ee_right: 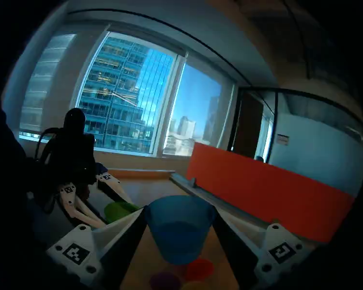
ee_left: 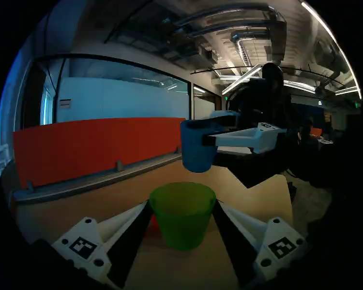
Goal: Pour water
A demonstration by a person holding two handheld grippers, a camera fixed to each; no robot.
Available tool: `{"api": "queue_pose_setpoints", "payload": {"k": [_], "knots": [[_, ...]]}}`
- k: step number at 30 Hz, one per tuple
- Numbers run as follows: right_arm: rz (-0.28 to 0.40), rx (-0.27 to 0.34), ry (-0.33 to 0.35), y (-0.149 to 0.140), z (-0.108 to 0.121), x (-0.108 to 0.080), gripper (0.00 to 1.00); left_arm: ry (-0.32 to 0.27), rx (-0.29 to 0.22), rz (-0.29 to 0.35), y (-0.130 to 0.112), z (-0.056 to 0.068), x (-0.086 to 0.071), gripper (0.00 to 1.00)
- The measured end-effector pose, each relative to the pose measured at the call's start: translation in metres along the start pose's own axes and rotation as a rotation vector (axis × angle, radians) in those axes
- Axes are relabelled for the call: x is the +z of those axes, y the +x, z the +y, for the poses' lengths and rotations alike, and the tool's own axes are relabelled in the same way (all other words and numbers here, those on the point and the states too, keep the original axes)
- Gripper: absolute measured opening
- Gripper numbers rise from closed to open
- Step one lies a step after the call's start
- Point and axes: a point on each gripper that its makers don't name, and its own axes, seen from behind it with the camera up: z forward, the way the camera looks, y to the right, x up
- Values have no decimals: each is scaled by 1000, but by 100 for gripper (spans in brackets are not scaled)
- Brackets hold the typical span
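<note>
Right gripper [ee_right: 179,212] clamps the blue cup [ee_right: 179,237], water inside, hanging above and beyond the green cup [ee_left: 182,222] pinched in the left gripper [ee_left: 181,207]. Tip early, rims apart, and water would hit the table [ee_left: 264,203].

The left gripper [ee_left: 181,209] is pressing both fingers [ee_left: 118,224] on a green cup [ee_left: 182,229]. The right gripper [ee_right: 179,215] is clamping a blue cup [ee_right: 179,239], hovering higher than the left.

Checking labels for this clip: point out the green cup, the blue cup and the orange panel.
green cup [ee_left: 182,222]: left gripper view, front wall.
blue cup [ee_right: 179,237]: right gripper view, front wall.
orange panel [ee_left: 94,145]: left gripper view, middle face.
</note>
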Motion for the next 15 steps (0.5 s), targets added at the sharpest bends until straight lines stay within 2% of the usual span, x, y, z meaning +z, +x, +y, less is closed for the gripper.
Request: {"api": "queue_pose_setpoints", "payload": {"k": [15], "knots": [[11, -139, -5, 19, 1, 7, 93, -31, -10, 16, 1, 14, -2, 87]]}}
